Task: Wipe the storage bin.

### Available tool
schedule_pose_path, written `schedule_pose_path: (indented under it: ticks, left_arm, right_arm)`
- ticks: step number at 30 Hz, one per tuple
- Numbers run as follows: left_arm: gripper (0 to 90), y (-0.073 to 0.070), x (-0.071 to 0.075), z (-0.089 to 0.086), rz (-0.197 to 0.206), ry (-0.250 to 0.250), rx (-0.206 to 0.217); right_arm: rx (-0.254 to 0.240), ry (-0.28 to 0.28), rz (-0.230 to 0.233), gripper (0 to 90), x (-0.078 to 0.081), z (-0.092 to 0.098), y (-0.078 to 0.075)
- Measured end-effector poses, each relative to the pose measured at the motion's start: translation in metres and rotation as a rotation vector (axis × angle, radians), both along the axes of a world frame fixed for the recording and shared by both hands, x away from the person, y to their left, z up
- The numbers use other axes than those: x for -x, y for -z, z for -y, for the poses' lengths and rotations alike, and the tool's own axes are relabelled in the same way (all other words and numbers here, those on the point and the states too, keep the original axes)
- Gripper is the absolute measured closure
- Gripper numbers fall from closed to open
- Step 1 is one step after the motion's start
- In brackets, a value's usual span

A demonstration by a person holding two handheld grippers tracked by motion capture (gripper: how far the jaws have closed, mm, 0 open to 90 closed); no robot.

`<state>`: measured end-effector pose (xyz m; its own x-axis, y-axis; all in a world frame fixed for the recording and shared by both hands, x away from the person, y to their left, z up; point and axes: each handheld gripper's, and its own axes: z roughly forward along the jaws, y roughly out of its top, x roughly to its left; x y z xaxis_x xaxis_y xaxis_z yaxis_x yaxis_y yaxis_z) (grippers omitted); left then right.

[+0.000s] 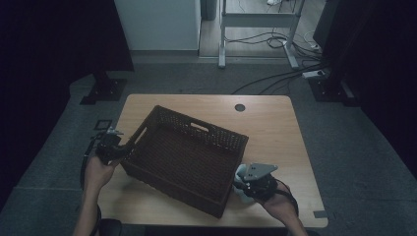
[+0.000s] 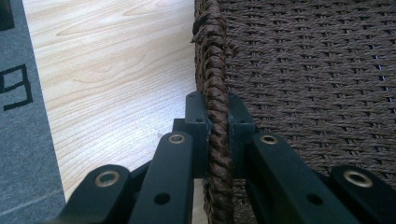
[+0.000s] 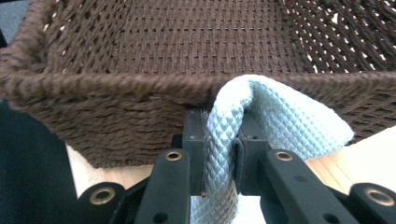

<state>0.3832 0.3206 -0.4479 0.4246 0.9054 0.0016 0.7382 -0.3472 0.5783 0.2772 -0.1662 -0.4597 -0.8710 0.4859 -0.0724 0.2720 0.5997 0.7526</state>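
**A:** Two grips going at once here. The light-blue cloth (image 3: 261, 121) is pinched between the fingers of the right gripper (image 3: 219, 154), a fold of it rising straight up out of them and flopping over to one side, right against the rim of the brown wicker basket (image 3: 116, 84) just ahead of the fingertips. Looks like it's held by a fold so it can be lifted over the wall and dropped inside, I'd guess.

**B:** And the other hand?

**A:** The left gripper (image 2: 217, 135) has its fingers clamped on the braided rim of the basket (image 2: 215, 70), one finger inside the wall, one outside. My read is that it's just steadying the basket so it doesn't skid while the cloth goes in.

**B:** Where's the basket sitting?

**A:** Skewed on the wooden counter (image 1: 275, 123), between the two grippers, left gripper (image 1: 115, 147) at one corner, right gripper (image 1: 246, 182) at the opposite near corner. The inside looks bare.
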Motion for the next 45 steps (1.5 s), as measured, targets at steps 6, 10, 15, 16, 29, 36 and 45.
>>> schedule_pose_path:
  ticks: [6,10,15,16,29,36,45]
  left_arm:
    - [82.9,0.0,0.001,0.0,-0.002,-0.005,-0.003]
    - [82.9,0.0,0.001,0.001,-0.004,-0.009,-0.003]
    - [82.9,0.0,0.002,0.0,-0.005,-0.012,-0.002]
    - [82.9,0.0,0.002,0.0,-0.006,-0.013,-0.001]
    - [82.9,0.0,0.003,0.0,-0.012,-0.017,-0.002]
    - [82.8,0.0,0.003,0.0,-0.012,-0.02,-0.003]
    - [82.6,0.0,0.003,0.0,-0.013,-0.017,0.0]
  right_arm:
    - [-0.008,-0.025,-0.011,76.4,0.009,-0.002,0.001]
    - [-0.002,-0.062,-0.008,76.4,0.018,-0.009,0.0]
    - [0.017,-0.078,0.006,75.3,0.028,-0.014,-0.001]
    - [0.014,-0.083,0.003,75.4,0.028,-0.014,-0.001]
    - [0.009,-0.131,-0.019,75.4,0.043,-0.02,0.0]
    - [0.018,-0.174,-0.02,75.4,0.053,-0.023,-0.001]
    - [0.022,-0.2,-0.04,77.9,0.05,-0.025,0.002]
